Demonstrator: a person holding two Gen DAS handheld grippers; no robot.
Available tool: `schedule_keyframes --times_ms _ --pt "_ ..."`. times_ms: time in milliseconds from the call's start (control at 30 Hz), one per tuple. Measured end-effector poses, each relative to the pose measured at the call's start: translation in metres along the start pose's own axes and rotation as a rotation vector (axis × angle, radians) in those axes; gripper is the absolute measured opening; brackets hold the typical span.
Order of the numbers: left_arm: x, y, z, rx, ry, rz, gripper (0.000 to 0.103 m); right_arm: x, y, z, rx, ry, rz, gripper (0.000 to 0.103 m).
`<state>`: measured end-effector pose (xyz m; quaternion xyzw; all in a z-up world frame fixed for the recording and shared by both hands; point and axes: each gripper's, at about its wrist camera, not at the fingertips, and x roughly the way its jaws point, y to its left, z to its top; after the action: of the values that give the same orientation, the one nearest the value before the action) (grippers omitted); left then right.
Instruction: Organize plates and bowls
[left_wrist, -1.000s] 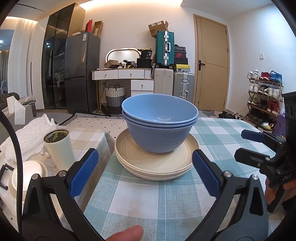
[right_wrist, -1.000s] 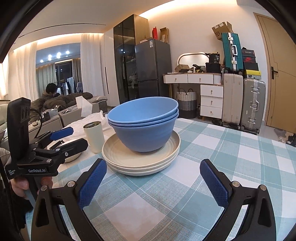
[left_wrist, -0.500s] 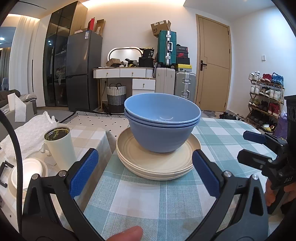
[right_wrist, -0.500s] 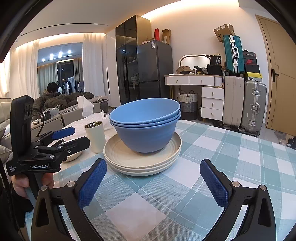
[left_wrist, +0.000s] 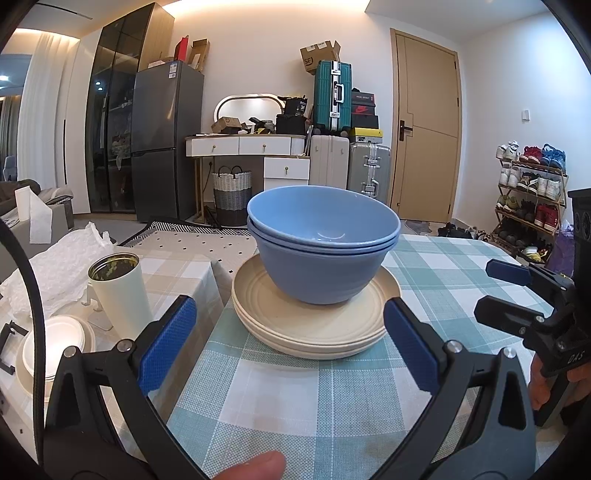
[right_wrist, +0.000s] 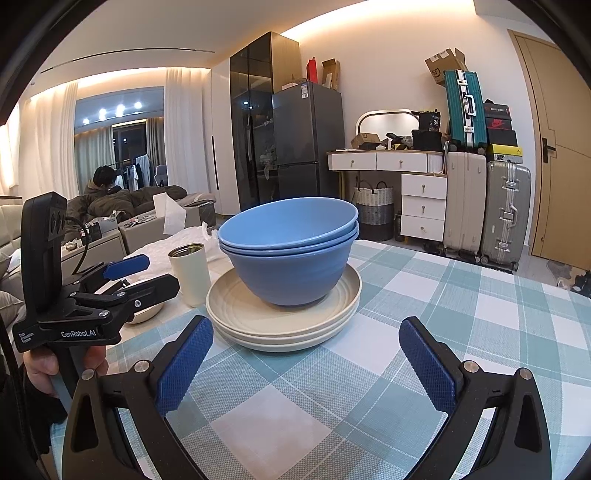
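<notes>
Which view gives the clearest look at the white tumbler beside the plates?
The left wrist view: the white tumbler stands close and unobstructed, its open top and dark contents visible, left of the cream plates. The right wrist view shows it smaller and farther off, its lower part partly hidden behind the left gripper.

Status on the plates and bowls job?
Looks done: blue bowls nested and sitting on the cream plates. In hand: nothing; left claw and right claw both open, short of the stack. Left: nothing obvious on this checked tablecloth.
</notes>
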<state>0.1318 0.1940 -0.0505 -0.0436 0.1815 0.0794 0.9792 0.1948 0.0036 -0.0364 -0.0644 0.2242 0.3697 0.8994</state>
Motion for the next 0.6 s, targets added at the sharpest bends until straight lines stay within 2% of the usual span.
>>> schedule_keyframes --times_ms 600 --pt "0.0 -0.0002 -0.0002 0.0 0.0 0.0 0.101 -0.0016 0.0005 -0.0004 -0.003 -0.007 -0.002 0.103"
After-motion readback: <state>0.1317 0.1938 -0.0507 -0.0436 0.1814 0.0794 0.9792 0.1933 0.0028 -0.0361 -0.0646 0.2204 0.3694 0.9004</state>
